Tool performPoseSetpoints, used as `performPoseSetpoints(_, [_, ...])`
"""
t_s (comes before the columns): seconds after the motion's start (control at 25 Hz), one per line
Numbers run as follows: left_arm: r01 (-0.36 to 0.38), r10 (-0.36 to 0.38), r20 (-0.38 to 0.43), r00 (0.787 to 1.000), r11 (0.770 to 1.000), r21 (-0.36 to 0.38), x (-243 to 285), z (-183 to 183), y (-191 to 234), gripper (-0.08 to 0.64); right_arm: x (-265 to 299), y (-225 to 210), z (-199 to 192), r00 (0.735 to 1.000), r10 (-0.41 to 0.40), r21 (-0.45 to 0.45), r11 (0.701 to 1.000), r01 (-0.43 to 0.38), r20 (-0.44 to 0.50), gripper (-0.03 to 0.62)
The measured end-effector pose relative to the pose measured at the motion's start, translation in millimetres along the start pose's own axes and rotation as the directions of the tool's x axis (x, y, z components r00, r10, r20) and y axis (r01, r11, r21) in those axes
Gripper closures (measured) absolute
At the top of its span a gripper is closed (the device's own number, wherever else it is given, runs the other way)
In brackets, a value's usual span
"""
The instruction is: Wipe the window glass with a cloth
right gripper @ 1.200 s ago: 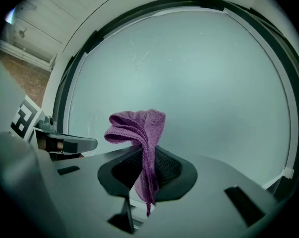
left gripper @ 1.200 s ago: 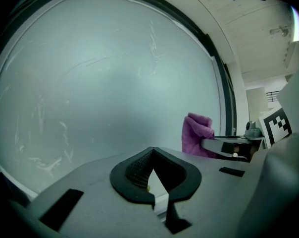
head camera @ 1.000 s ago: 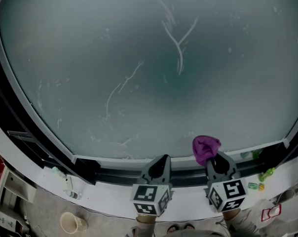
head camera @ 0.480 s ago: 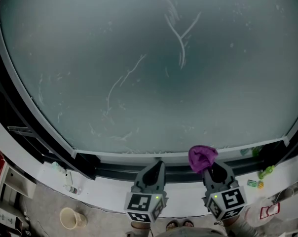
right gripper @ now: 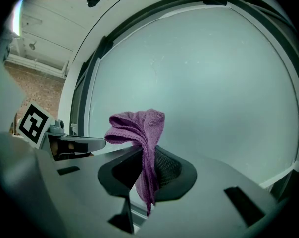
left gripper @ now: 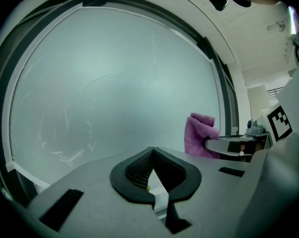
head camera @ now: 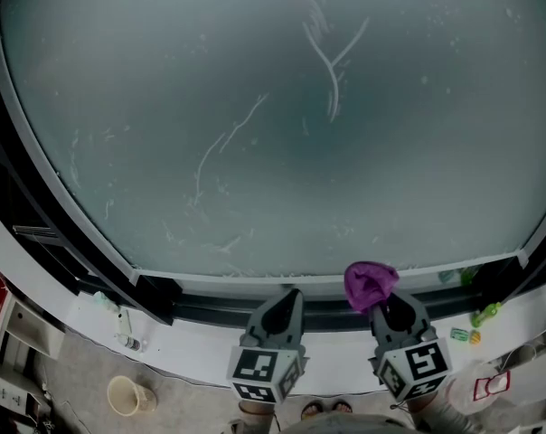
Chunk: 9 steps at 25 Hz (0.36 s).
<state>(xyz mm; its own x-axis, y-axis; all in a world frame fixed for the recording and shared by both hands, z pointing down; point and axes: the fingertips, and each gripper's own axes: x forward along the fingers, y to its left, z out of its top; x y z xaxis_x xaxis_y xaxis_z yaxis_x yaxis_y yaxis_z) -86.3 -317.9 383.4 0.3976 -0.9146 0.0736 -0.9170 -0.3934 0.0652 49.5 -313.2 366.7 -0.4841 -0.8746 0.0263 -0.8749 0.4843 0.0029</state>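
Observation:
The big frosted window glass (head camera: 273, 152) fills the head view, with thin white streaks (head camera: 332, 66) on it. My right gripper (head camera: 385, 302) is shut on a purple cloth (head camera: 371, 283), which bunches up above the fingertips just in front of the glass's lower edge. In the right gripper view the cloth (right gripper: 142, 133) hangs pinched in my right gripper (right gripper: 147, 155). My left gripper (head camera: 284, 304) is beside it to the left, shut and empty. In the left gripper view its tips (left gripper: 152, 151) meet, and the cloth (left gripper: 199, 135) shows to the right.
A dark window frame (head camera: 210, 313) and a white sill (head camera: 192, 355) run below the glass. On the sill lie a small bottle (head camera: 128, 340) at the left and green items (head camera: 485, 316) at the right. A paper cup (head camera: 128, 396) stands on the floor below.
Both grippers have dropped slightly toward the bottom of the head view, and the cloth has come down with the right one. Both stay shut.

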Motion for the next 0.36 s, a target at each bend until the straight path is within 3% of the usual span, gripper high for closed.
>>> performPoseSetpoints(0.36, [0.018, -0.018, -0.008, 1.000, 1.000, 0.005, 1.2, -1.3, -6.2, 0.555, -2.4, -0.2, -0.7, 1.000, -0.005, 0.006, 1.000, 0.005, -0.012, 0.538])
